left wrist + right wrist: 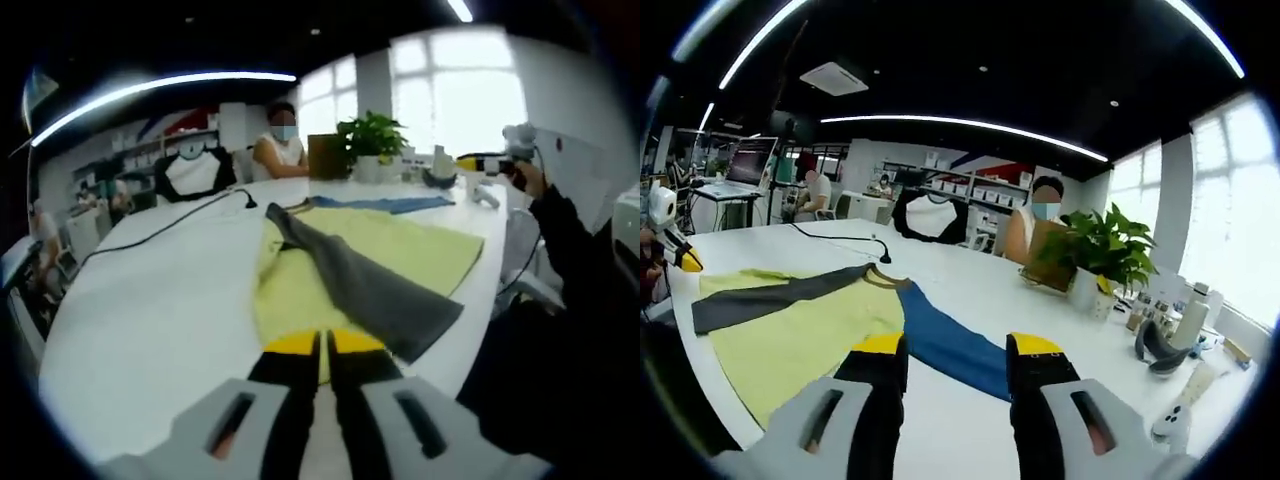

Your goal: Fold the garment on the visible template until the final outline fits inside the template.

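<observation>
In the left gripper view, a white table [150, 320] runs from lower left toward the upper right. The garment [420, 255], a yellow-green shirt with one grey sleeve [370, 290] and one blue sleeve [385, 204], lies flat at centre frame. No template outline can be made out. The grey sleeve is folded across the body, its long axis slanting from the collar at upper centre down to the lower right, ending just above the left gripper [325, 345]. Those yellow-tipped jaws rise at bottom centre, closed with nothing between them. At the upper right, the right gripper [462, 163] is held well above the table's far end.

In the right gripper view, the left gripper [688, 262] shows at the far left edge, beside the grey sleeve's cuff. The shirt spreads across the lower left. The blue sleeve runs from the collar at centre down to the right gripper's jaws at bottom centre, which stand apart and hold nothing.

Judging by this, each sleeve lies nearest its own gripper.
</observation>
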A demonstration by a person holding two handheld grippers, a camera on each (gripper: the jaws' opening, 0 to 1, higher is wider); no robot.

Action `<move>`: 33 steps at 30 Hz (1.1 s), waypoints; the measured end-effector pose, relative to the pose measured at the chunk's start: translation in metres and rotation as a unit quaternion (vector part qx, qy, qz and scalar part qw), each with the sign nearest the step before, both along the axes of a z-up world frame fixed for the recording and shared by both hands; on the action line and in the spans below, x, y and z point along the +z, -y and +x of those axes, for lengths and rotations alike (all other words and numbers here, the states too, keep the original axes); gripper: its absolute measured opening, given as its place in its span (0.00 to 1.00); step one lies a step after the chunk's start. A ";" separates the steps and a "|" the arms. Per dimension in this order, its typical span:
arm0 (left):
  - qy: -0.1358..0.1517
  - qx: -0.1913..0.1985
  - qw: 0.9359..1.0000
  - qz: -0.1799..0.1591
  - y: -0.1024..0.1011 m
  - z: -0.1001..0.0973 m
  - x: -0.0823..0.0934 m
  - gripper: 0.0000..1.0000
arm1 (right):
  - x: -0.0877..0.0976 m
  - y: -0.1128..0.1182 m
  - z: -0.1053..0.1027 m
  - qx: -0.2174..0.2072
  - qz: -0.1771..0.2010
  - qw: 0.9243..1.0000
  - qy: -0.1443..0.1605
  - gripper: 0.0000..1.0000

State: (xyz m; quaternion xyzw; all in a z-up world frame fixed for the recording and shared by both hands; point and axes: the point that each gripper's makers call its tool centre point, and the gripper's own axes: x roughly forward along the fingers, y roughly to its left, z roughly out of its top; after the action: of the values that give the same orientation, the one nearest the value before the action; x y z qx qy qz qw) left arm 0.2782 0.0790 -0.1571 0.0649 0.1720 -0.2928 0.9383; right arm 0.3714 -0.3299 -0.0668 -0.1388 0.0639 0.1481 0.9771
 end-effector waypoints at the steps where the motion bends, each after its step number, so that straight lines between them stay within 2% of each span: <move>1: 0.000 -0.005 1.000 0.000 0.003 0.000 0.000 0.03 | -0.002 -0.002 -0.001 0.003 0.001 1.000 -0.001 0.40; 5: 0.008 -0.027 1.000 0.000 0.019 -0.003 0.003 0.04 | -0.008 -0.011 -0.009 0.017 0.010 1.000 -0.007 0.42; 12: 0.011 -0.076 0.997 -0.010 0.051 -0.009 0.002 0.08 | -0.014 -0.014 -0.020 0.021 0.012 1.000 -0.008 0.45; 19: 0.020 -0.118 0.993 0.000 0.080 -0.016 -0.001 0.10 | -0.015 -0.016 -0.027 0.025 0.011 1.000 -0.004 0.47; 23: 0.029 -0.138 0.990 0.014 0.094 -0.019 -0.004 0.18 | -0.018 -0.016 -0.032 0.024 0.018 1.000 -0.004 0.48; 33: 0.020 -0.176 0.984 0.017 0.123 -0.028 -0.013 0.25 | -0.026 -0.025 -0.042 0.036 0.019 0.999 -0.010 0.51</move>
State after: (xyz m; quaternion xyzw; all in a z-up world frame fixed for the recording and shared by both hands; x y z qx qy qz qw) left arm 0.2500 -0.0438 -0.1696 0.1159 0.1437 -0.4495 0.8740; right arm 0.3292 -0.3047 -0.0925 -0.1205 0.0661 0.1858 0.9729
